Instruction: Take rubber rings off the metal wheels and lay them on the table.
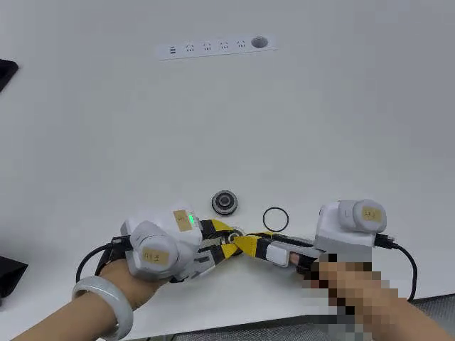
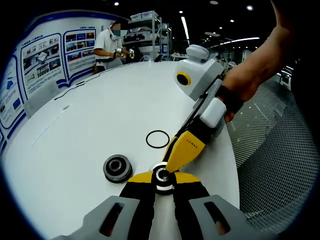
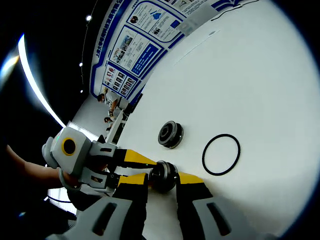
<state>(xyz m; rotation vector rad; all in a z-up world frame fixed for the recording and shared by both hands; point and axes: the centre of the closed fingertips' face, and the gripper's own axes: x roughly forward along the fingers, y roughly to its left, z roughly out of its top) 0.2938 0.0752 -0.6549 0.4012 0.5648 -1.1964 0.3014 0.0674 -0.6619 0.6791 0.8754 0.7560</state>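
Down at the bottom centre of the head view, the left gripper (image 1: 226,238) and the right gripper (image 1: 249,243) meet tip to tip over the white tabletop (image 1: 298,128). Between them sits a metal wheel (image 2: 163,176). In the left gripper view, the yellow-tipped fingers (image 2: 137,178) pinch it from both sides. In the right gripper view, that gripper's own fingers (image 3: 192,178) clamp the same wheel from either side. A second wheel (image 1: 225,202) lies on the tabletop just above the tips. A loose black rubber ring (image 1: 276,219) lies to its right, apart from it. A white power strip (image 1: 213,47) runs across the upper part of the frame.
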